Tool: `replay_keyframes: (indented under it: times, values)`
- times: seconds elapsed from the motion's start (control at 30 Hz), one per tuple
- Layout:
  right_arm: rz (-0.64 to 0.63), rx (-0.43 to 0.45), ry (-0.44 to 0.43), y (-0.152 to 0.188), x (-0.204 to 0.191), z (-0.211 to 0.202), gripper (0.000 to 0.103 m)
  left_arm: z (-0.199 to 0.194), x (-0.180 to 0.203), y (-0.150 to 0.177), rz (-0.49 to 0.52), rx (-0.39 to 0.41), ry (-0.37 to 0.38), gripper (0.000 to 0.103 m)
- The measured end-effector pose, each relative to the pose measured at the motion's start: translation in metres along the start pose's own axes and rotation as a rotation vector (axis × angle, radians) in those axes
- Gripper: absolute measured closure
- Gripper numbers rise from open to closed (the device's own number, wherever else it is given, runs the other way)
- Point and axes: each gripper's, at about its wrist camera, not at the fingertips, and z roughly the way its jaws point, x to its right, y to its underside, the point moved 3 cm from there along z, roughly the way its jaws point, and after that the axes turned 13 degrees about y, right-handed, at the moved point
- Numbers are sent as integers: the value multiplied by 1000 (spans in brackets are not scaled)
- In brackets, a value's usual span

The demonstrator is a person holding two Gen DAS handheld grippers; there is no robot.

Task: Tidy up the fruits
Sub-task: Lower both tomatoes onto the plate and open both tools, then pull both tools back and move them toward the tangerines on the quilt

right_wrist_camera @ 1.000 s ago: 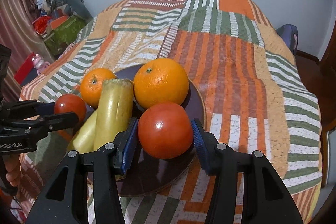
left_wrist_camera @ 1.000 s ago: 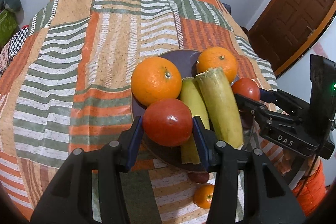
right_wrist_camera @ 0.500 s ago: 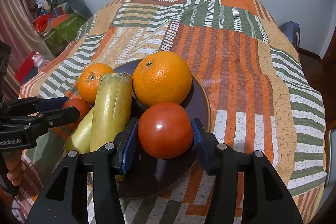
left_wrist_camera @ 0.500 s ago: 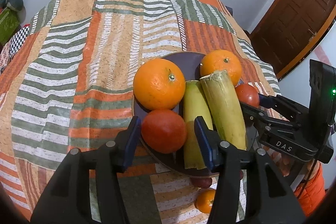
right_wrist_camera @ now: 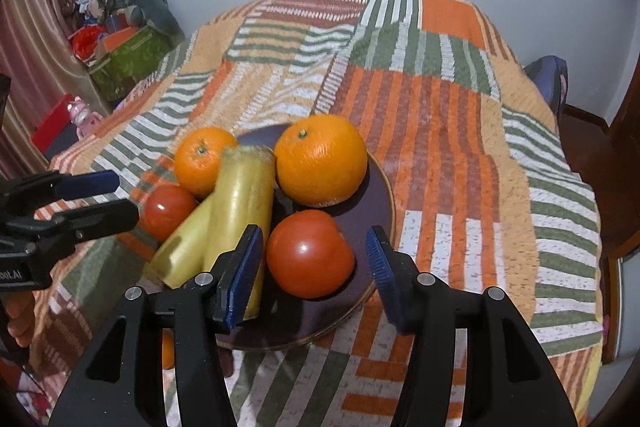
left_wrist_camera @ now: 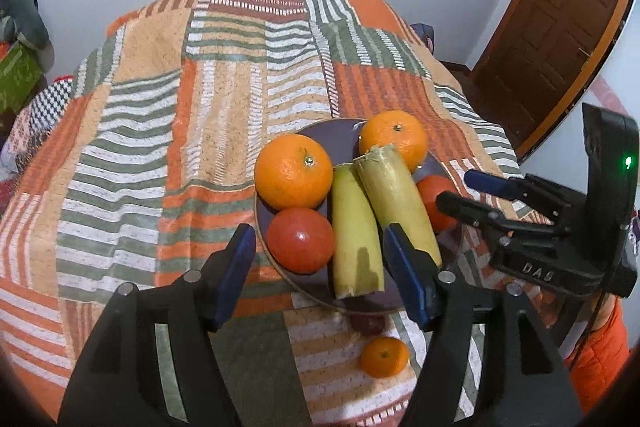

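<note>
A dark plate (left_wrist_camera: 340, 135) on the patchwork cloth holds two oranges (left_wrist_camera: 293, 171) (left_wrist_camera: 393, 138), two yellow-green banana pieces (left_wrist_camera: 354, 239), and two tomatoes. My left gripper (left_wrist_camera: 318, 271) is open, pulled back just short of a tomato (left_wrist_camera: 300, 241) that rests on the plate. My right gripper (right_wrist_camera: 314, 261) is open around the other tomato (right_wrist_camera: 310, 253), which sits on the plate (right_wrist_camera: 380, 187); the pads do not touch it. The right gripper also shows in the left wrist view (left_wrist_camera: 468, 193), at the plate's right.
A small orange (left_wrist_camera: 384, 357) and a dark red fruit (left_wrist_camera: 368, 323) lie on the cloth in front of the plate. The table edge drops off on all sides. A wooden door (left_wrist_camera: 560, 27) stands at the right. Boxes and clutter (right_wrist_camera: 128, 55) sit on the floor.
Both grippers opened and let go of their tomatoes, which now rest on the plate. Both grippers have drawn back and up from the plate.
</note>
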Motion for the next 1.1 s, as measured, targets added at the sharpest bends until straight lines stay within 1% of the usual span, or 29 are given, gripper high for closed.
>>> replay_keyframes:
  times: [0.1,0.23,0.33,0.43,0.57,0.6,0.87,1.1]
  values:
    - [5,23,0,-1,1,-15,53,-12,7,3,22,6,-15,34]
    - [-4,58,2,0,-1,-39,53,-30,19,8,52,13,-48,34]
    - [-12,79,3,1,-3,-56,52,-43,26,12,54,14,-46,33]
    - [-21,99,3,5,-5,-73,52,-58,33,19,56,22,-60,33]
    - [-23,128,-1,12,-10,-94,45,-77,42,31,59,26,-71,32]
    - [-27,135,-2,14,-12,-99,45,-80,43,34,60,25,-74,32]
    - [-43,149,-12,33,-26,-120,45,-107,51,61,77,18,-100,32]
    - [-50,128,-22,49,-38,-123,45,-111,47,83,93,-26,-129,32]
